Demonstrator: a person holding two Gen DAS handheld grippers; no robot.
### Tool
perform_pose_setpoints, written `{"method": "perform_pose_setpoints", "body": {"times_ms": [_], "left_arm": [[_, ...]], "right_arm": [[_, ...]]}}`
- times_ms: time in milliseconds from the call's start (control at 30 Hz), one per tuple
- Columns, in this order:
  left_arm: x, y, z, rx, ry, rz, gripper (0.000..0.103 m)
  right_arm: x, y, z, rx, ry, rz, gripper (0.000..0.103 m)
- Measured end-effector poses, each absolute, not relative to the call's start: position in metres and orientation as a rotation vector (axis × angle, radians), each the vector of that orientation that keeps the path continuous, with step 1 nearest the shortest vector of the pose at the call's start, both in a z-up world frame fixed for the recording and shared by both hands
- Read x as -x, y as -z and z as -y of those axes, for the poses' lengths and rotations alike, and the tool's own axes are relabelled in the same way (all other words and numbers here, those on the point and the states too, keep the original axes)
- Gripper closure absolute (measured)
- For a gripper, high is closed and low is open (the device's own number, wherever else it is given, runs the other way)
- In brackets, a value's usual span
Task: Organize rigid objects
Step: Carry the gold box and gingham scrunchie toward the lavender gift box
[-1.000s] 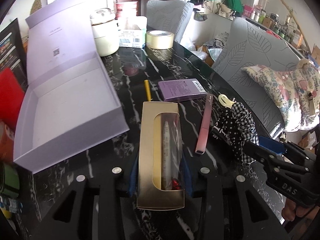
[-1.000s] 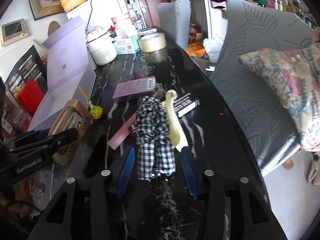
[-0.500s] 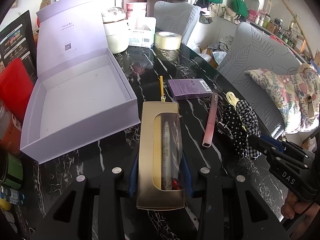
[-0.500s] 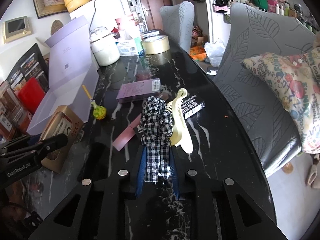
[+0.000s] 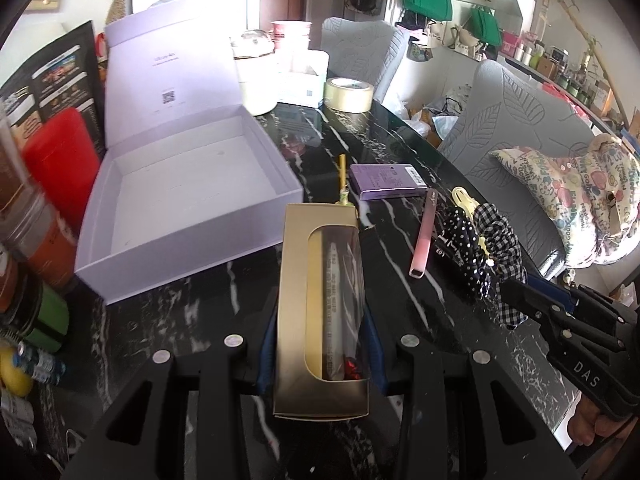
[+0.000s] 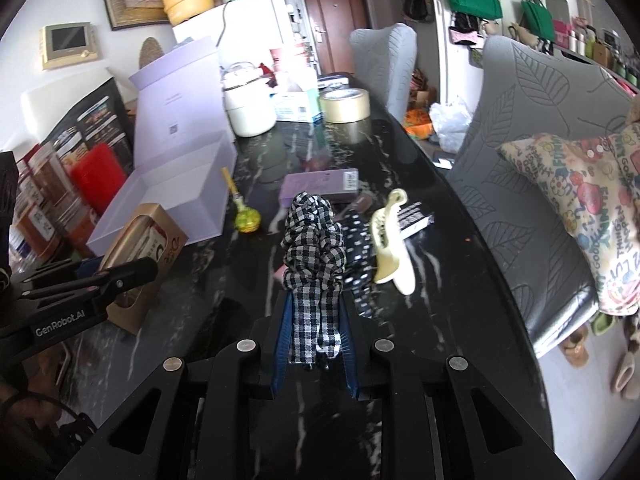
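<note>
Tongs, left (image 5: 320,354): pinching gold window box (image 5: 322,312), lavender open box (image 5: 188,196) ahead-left | tongs, right (image 6: 314,344): pinching checked scrunchie (image 6: 314,248), cream hair claw (image 6: 390,248) just right | black marble table (image 5: 400,148)

Both cameras sit low behind their own tongs and look forward along them over the dark marbled desk (image 5: 400,152). The left view hangs close above the left tongs (image 5: 320,344), facing down the desk's length with the open lilac box (image 5: 192,196) to its left. The right view, behind the right tongs (image 6: 314,336), faces much the same way from further right (nearer the grey chair (image 6: 520,168)). Both share the box, the tape roll (image 5: 348,94), the gold carton (image 6: 140,256), and each other's tongs at the frame edge.
</note>
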State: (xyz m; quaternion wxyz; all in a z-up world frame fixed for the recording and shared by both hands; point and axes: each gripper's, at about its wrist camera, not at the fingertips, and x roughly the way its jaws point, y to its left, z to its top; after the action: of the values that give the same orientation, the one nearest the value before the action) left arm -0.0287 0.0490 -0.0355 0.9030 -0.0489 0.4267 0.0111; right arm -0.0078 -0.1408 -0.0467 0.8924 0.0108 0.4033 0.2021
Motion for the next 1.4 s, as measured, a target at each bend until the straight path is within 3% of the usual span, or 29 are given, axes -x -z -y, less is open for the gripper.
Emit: {"method": "perform_pose_setpoints", "body": {"times_ms": [867,1400], "left_arm": [[0.125,0.019,-0.105,0.193,-0.297,-0.817,0.066],[0.114,0.009,-0.117,0.184,-0.300,-0.798,0.066]], "right_arm": [[0.071,0.045,0.046,0.144,-0.790,-0.828,0.080],[0.074,0.039,0.017,0.193,-0.870,-0.815,0.080]]}}
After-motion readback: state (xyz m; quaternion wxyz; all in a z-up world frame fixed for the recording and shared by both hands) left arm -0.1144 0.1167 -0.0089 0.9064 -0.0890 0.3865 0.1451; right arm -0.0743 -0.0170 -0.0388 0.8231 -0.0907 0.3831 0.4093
